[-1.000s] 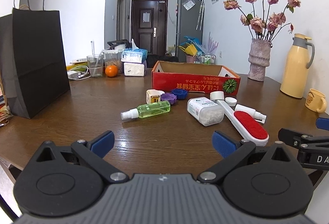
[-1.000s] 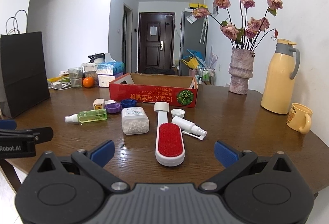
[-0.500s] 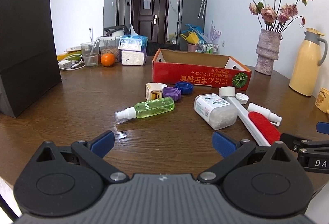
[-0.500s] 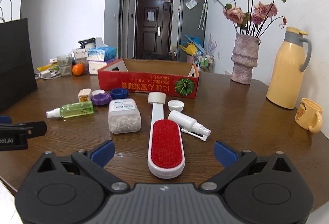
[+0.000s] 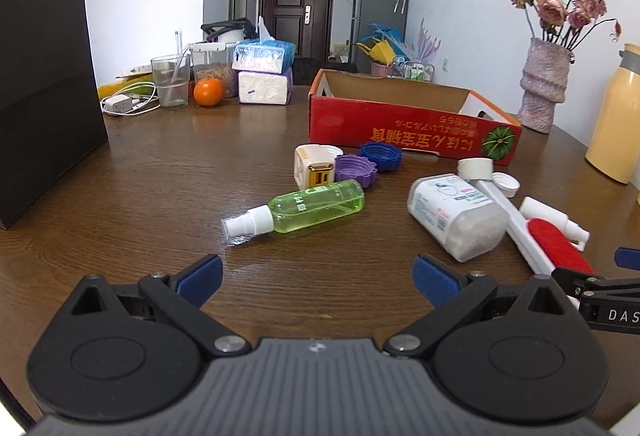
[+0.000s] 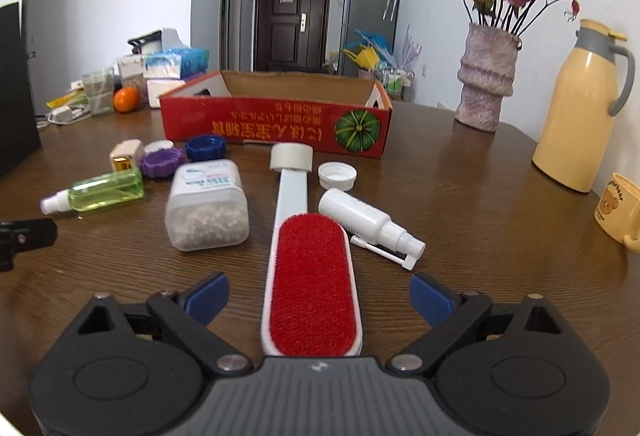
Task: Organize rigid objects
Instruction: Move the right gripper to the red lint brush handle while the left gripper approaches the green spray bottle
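Approach under way: we are noting that both grippers are sitting closer to the scattered items than a second ago, the lint brush (image 6: 311, 276) now lying between the fingers of the right gripper (image 6: 319, 294), its red pad filling the lower middle of that view. We are reading this as the first pick being lined up, nothing yet lifted into the red box (image 6: 276, 114). Right gripper: spread wide, holding nothing, pointing level along the brush handle. Left gripper (image 5: 318, 276): likewise spread and empty, hovering low over the counter (image 5: 160, 176), aiming at the green spray bottle (image 5: 304, 210) just ahead.
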`<state>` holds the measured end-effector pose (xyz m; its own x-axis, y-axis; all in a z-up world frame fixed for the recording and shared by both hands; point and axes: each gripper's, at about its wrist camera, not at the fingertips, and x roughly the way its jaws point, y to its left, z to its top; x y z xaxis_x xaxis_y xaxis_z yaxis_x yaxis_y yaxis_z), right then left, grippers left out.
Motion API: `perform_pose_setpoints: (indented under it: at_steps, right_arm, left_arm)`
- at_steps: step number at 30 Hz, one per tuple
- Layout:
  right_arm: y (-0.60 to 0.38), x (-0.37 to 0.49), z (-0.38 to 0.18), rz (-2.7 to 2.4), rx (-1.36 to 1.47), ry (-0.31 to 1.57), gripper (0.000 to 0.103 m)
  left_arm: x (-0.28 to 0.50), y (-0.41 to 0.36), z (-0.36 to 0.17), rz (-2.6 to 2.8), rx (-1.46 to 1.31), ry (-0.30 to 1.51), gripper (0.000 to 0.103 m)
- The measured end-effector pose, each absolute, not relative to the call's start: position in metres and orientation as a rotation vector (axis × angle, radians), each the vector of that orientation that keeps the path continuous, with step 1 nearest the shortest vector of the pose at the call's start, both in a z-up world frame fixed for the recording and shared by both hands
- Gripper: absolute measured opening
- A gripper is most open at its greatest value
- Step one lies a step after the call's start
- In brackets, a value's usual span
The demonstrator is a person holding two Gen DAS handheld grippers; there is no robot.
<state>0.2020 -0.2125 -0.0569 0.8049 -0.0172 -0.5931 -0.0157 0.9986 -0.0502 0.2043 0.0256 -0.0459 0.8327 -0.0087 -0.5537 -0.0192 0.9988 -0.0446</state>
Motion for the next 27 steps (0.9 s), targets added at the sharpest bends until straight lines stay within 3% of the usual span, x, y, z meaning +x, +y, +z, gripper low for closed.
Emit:
perform_pose_setpoints:
  at_steps: [6,13,27]
  right_arm:
    - [-0.215,0.229,-0.069,-0.004,-0.053,0.688,0.082]
    - [-0.218,0.254,-0.077,0.037,0.003,0.716,0.055]
    - [-0.222,0.258,-0.075,0.071,0.026,0.701,0.054]
  left_arm:
    - [0.224,0.035,-0.052,0.032,-0.045,0.607,0.103]
    - [0.237,0.044,-0.055,0.056,-0.035,0.622,0.103]
    - [0.247,0.053,-0.048,0.072,-0.001,0.620,0.103]
